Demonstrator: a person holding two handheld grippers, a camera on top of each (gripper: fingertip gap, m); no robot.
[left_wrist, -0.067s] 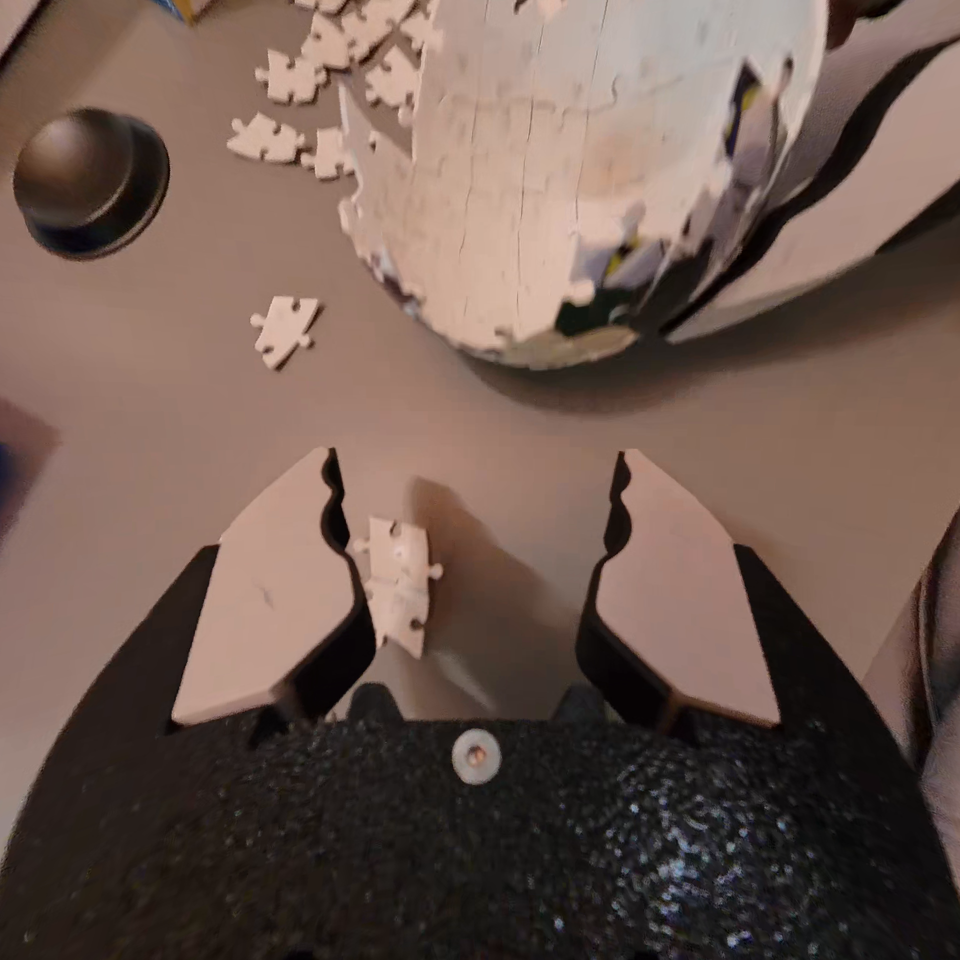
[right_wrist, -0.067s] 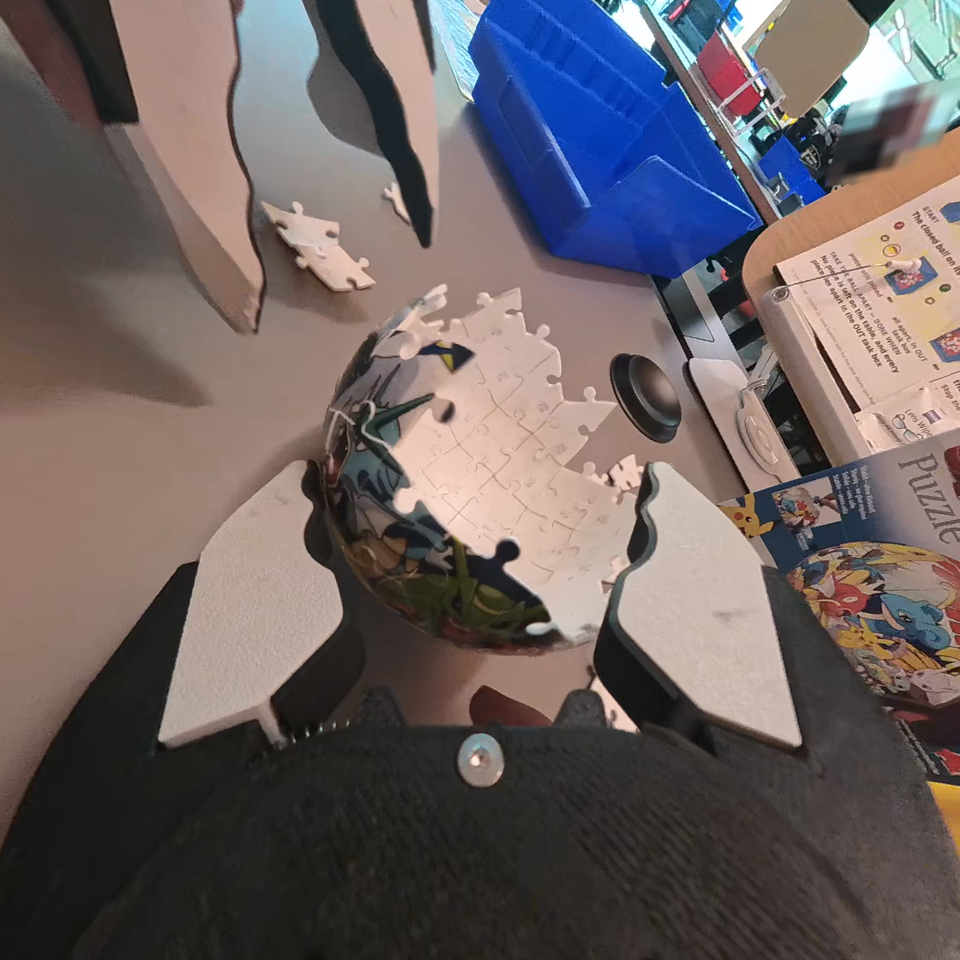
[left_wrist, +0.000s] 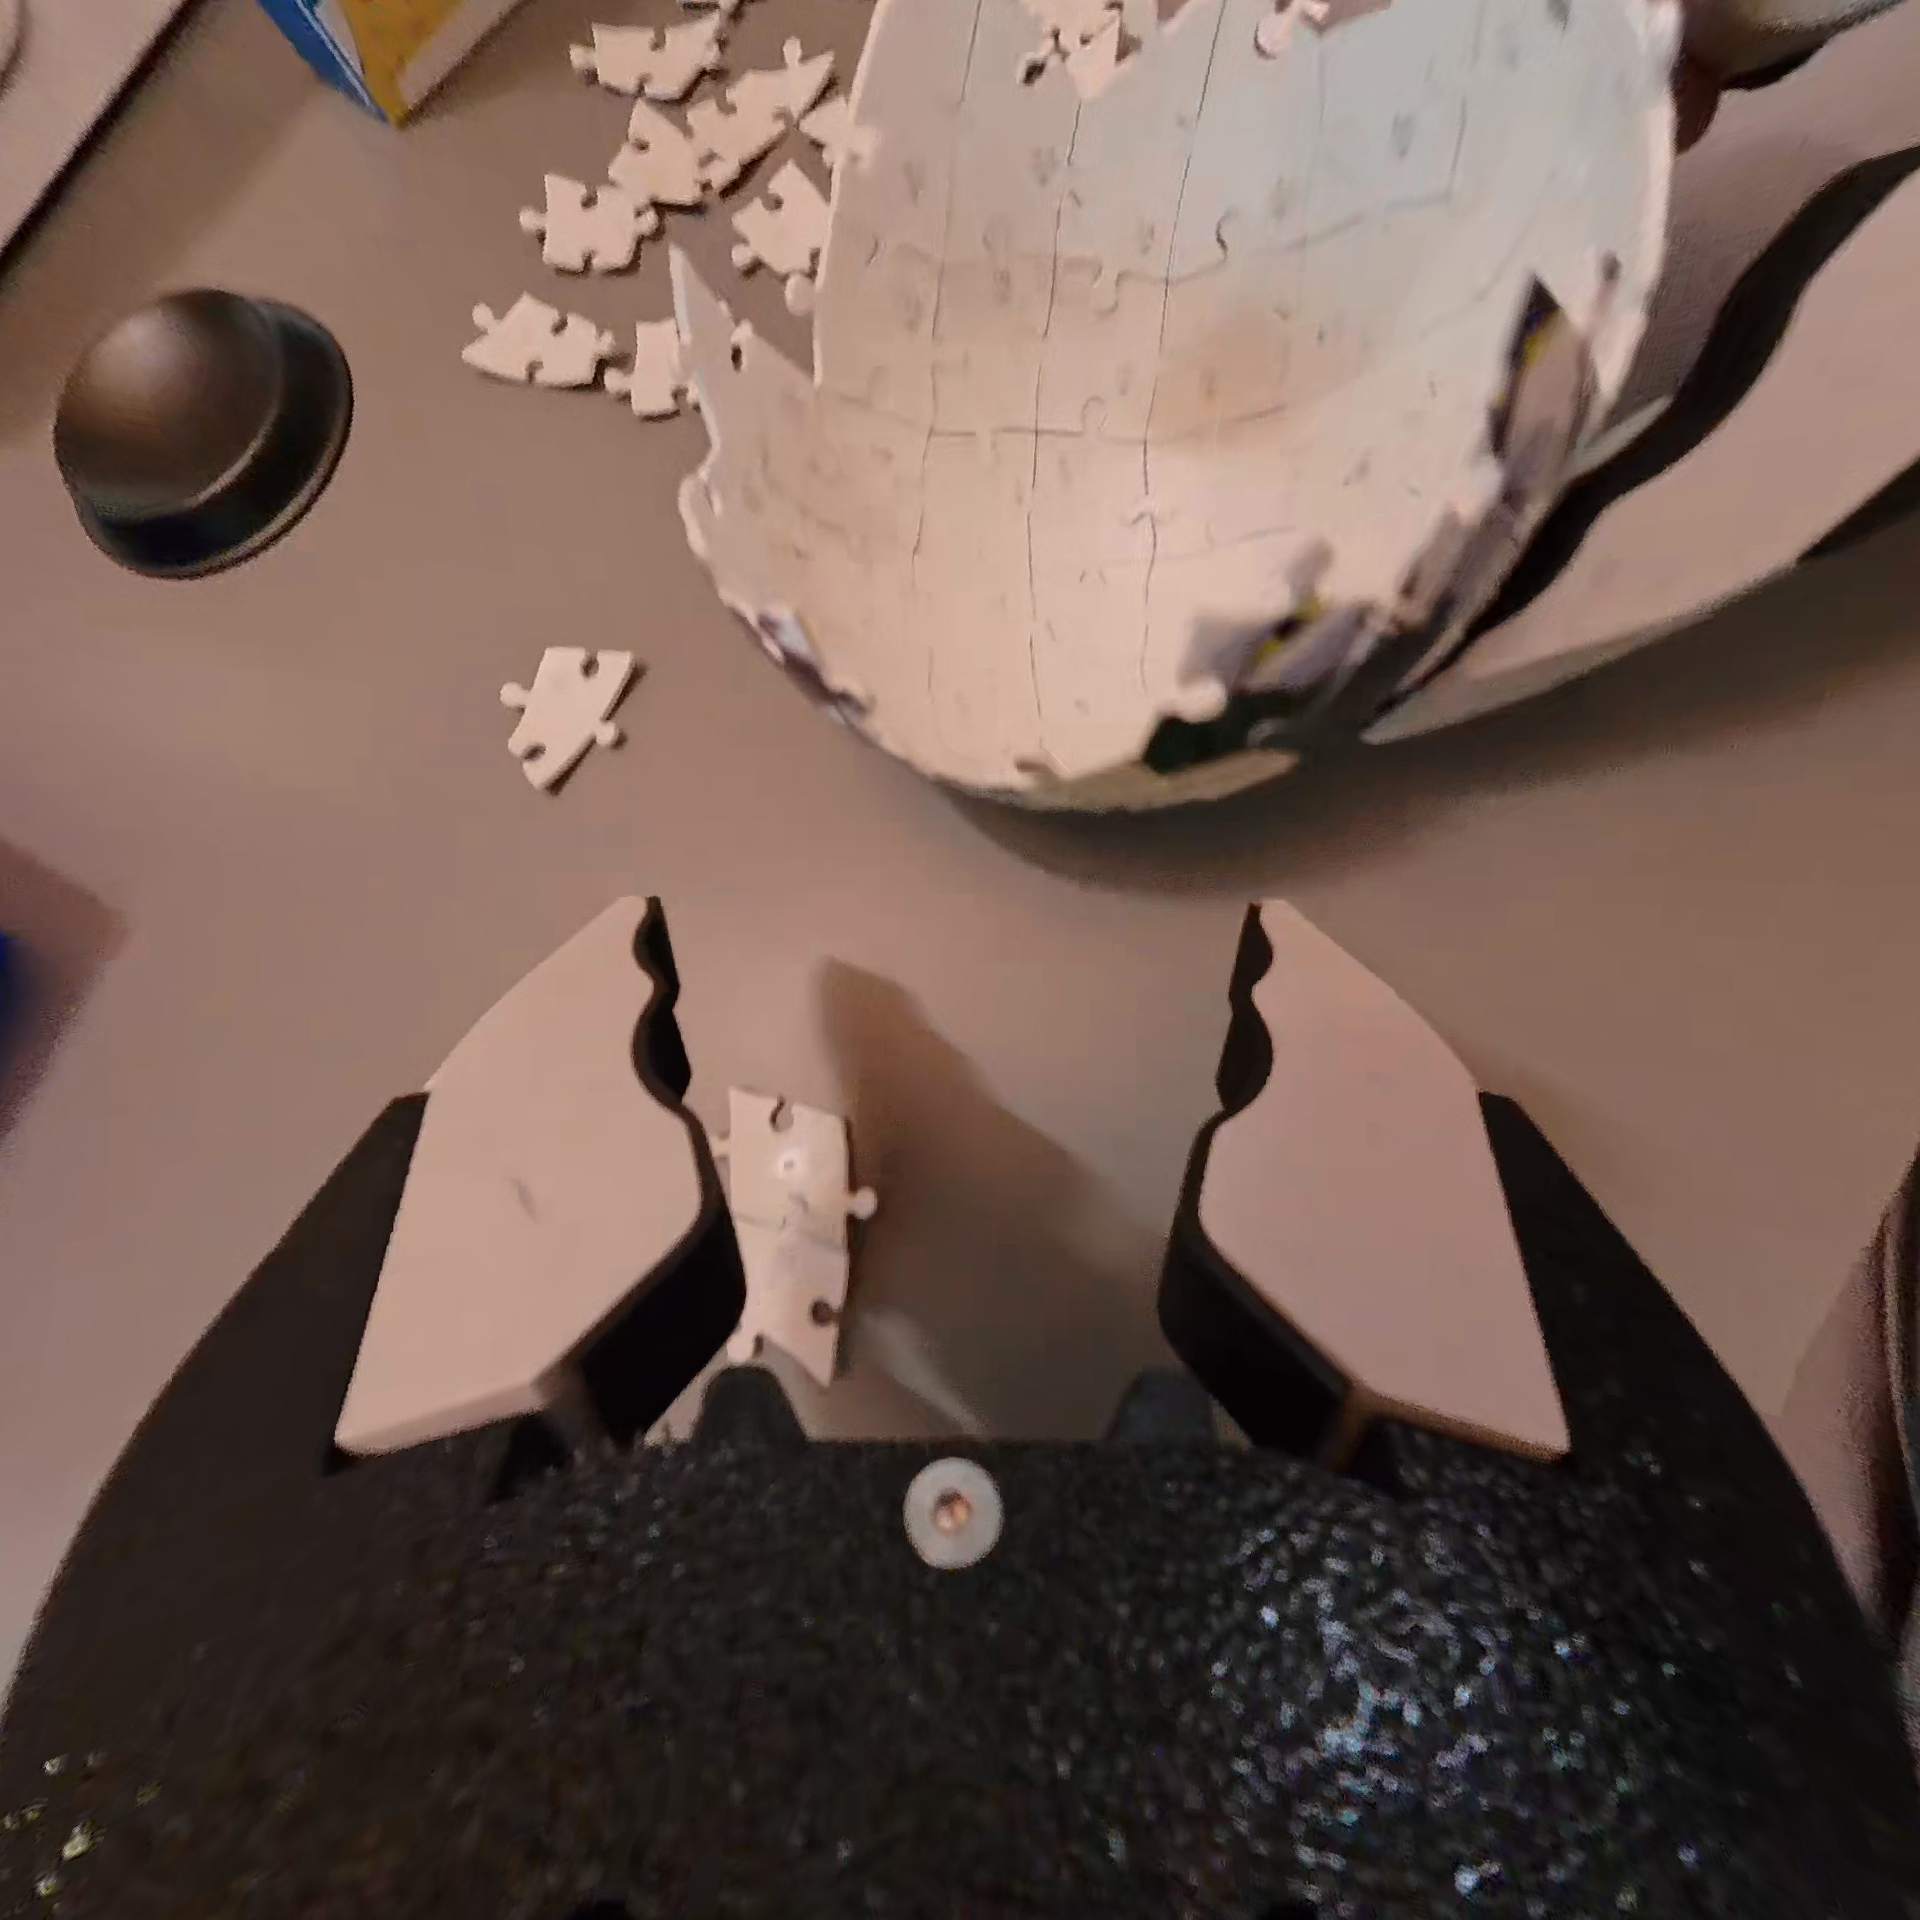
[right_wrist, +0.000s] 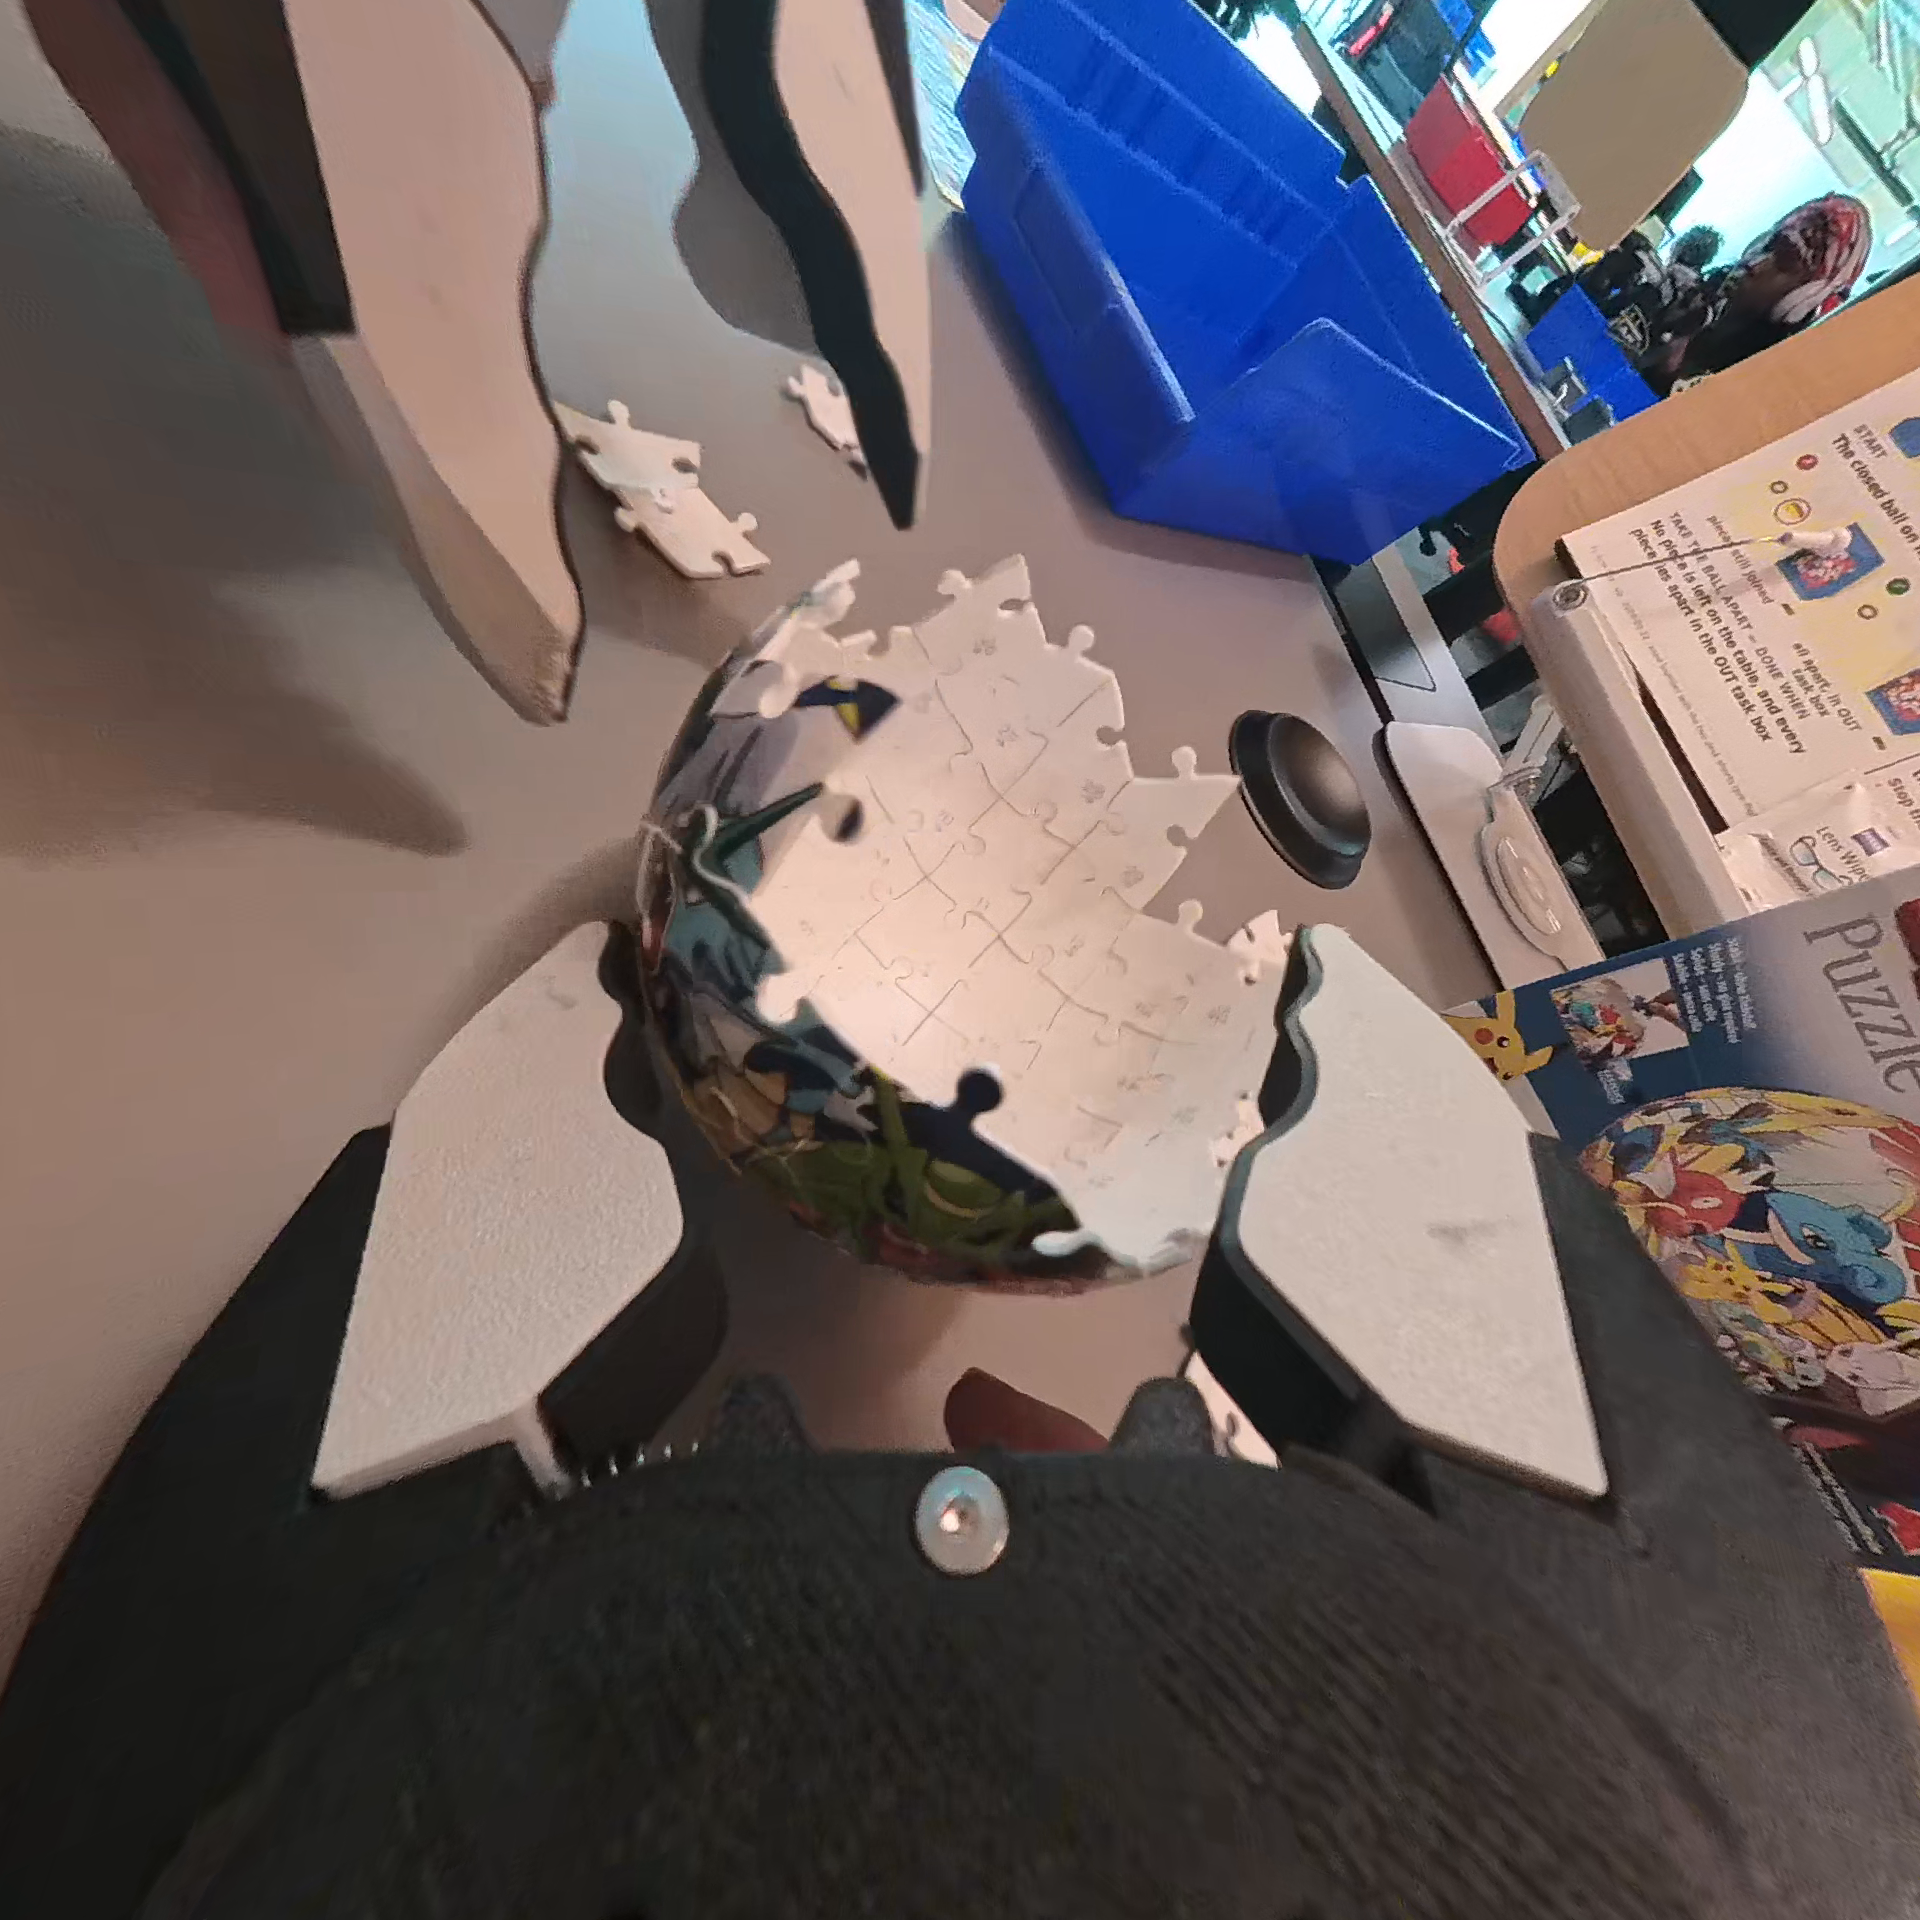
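My right gripper (right_wrist: 953, 935) is shut on a half-built puzzle ball (right_wrist: 987, 935), a shell that is white inside and has a colourful print outside. It holds the shell just above the grey table (right_wrist: 260, 987). The shell also shows in the left wrist view (left_wrist: 1143, 416), ahead of my left gripper (left_wrist: 953, 925). That gripper is open, low over the table. Two joined white puzzle pieces (left_wrist: 795, 1226) lie between its fingers, close against the left finger (left_wrist: 540, 1195). In the right wrist view these pieces (right_wrist: 665, 499) lie between the left gripper's fingers (right_wrist: 447, 312).
Several loose white pieces (left_wrist: 675, 156) lie behind the ball and a single one (left_wrist: 566, 717) to its left. A black round stand (left_wrist: 197, 426) sits at the left. A blue bin (right_wrist: 1195, 260), a puzzle box (right_wrist: 1714, 1143) and a printed sheet (right_wrist: 1745, 582) border the table.
Nearly nothing. My left gripper has edged slightly forward toward the ball. The right gripper still holds the shell.
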